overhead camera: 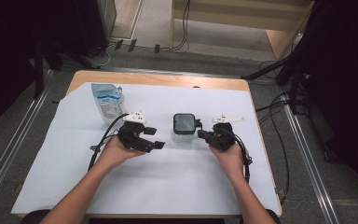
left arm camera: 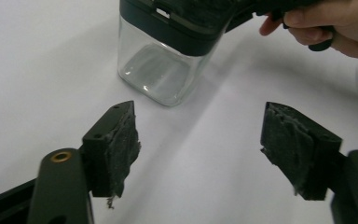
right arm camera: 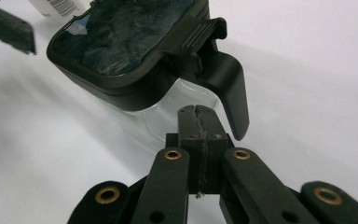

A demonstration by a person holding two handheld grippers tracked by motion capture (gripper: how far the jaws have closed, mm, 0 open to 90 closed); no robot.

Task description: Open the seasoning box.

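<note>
A clear square jar (overhead camera: 183,133) with a black lid (overhead camera: 184,121) stands in the middle of the table. My left gripper (overhead camera: 154,138) lies to its left, jaws pointing at it. In the left gripper view the jar (left arm camera: 161,70) sits a little beyond my left gripper (left arm camera: 205,140), which is open with nothing between its worn pads (left arm camera: 123,142). My right gripper (overhead camera: 200,135) is at the jar's right side. In the right gripper view my right gripper (right arm camera: 198,114) is shut and empty, its tip just under the lid's hanging latch flap (right arm camera: 230,88), close to the glass wall.
A blue and white pouch (overhead camera: 107,99) stands at the back left of the white sheet (overhead camera: 168,182) covering the wooden table (overhead camera: 158,78). Cables trail from both grippers. Black stands and floor cables surround the table.
</note>
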